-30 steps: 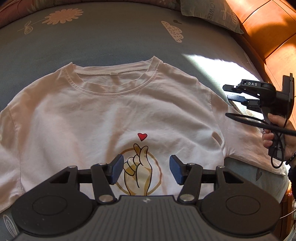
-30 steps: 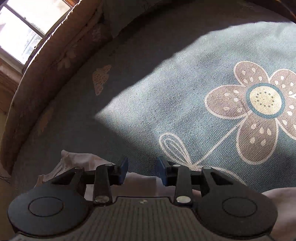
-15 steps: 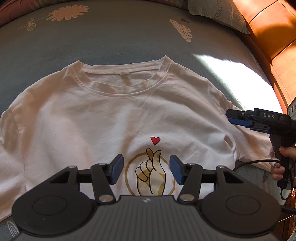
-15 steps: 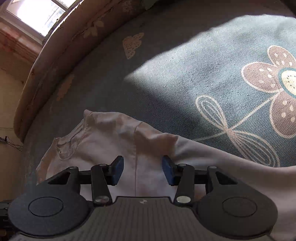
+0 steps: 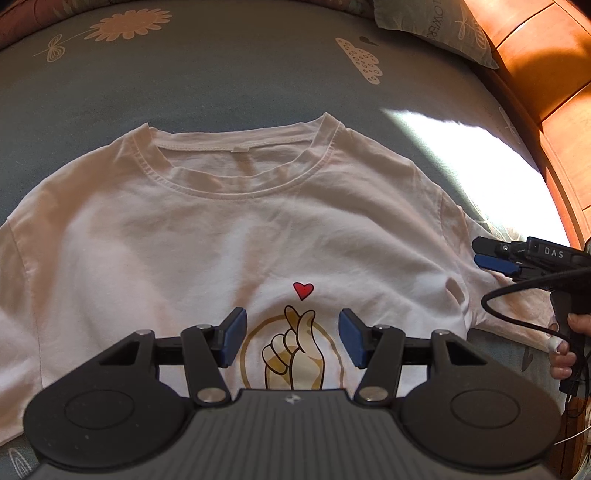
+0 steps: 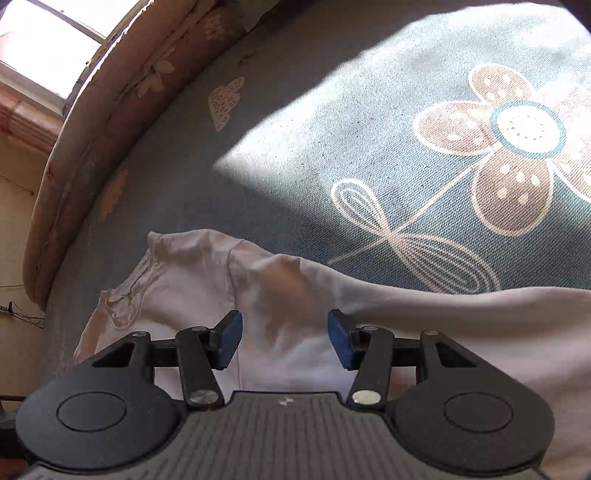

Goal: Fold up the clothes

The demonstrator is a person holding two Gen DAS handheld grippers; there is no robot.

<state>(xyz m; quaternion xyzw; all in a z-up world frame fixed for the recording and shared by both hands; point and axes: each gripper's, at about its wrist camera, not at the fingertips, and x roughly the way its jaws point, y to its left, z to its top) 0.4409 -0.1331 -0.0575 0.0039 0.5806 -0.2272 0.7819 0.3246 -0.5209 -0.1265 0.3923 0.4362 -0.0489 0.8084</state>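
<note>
A pale pink T-shirt (image 5: 221, 240) lies flat and face up on the bed, collar (image 5: 240, 162) away from me, with a finger-heart print (image 5: 295, 350) on the chest. My left gripper (image 5: 291, 341) hovers open over that print, nothing between its blue pads. In the left wrist view my right gripper (image 5: 478, 253) sits just over the shirt's right sleeve (image 5: 509, 295), held by a person's hand (image 5: 565, 354). In its own view the right gripper (image 6: 284, 339) stands open above the rumpled sleeve and shoulder cloth (image 6: 288, 295), pads apart from the fabric.
The blue-grey bedsheet (image 5: 221, 74) has flower and cloud prints, with a bright sun patch (image 5: 461, 158) to the right of the shirt. A pillow (image 5: 436, 29) and a wooden headboard (image 5: 546, 74) bound the far right. The bed's padded edge (image 6: 92, 129) runs below a window.
The right gripper has come down and in toward the shirt's right sleeve, its jaws spreading wider; the shirt now fills the lower part of its view. The left gripper has stayed over the print.
</note>
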